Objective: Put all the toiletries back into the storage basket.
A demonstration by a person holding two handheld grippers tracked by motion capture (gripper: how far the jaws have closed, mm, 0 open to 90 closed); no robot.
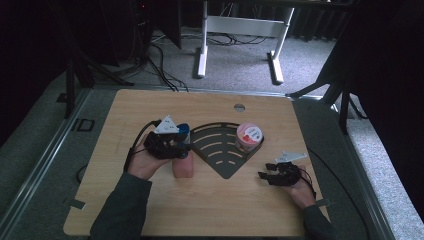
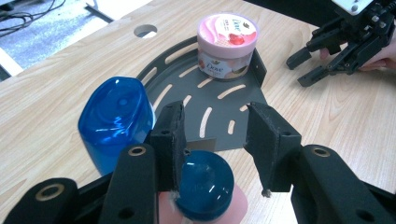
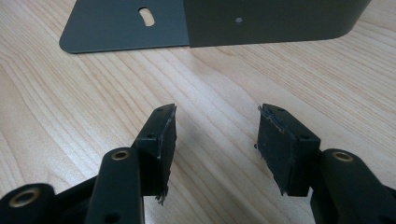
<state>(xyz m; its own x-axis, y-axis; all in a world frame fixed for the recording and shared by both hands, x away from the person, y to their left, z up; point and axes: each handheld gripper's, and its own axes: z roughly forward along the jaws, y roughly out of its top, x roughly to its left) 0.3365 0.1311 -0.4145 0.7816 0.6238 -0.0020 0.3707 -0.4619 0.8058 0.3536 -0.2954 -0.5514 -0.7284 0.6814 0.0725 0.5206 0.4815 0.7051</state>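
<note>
The big wooden table (image 1: 150, 210) has a round hole (image 1: 239, 107) near its far edge. On the middle of the table lies a dark grey metal rack (image 1: 220, 150). It is shaped like a fan, with curved slots cut in it and a low wall along its far side.

A person's two arms come in from the near side of the table, and each hand holds a black gripper.

The left gripper (image 1: 175, 145) is just left of the rack, over two bottles. Seen from the left gripper view, its fingers (image 2: 170, 135) are spread apart. One finger touches the side of a dark blue round cap, but the other finger is well off it, so nothing is pinched.

The right gripper (image 1: 272, 176) is low over the bare table, near the right side of the rack. Its fingers (image 3: 163, 135) are spread too, with only wood between them.

A blue bottle (image 2: 116, 121) stands on the table just beside the rack's left edge.

A pink bottle (image 1: 183, 165) stands close in front of the blue one, right under the left gripper. Its dark blue cap (image 2: 203, 184) sits between the left fingers.

A small round pink tub (image 2: 227, 44) with a white label sits on the rack, in the far right corner against the wall.
</note>
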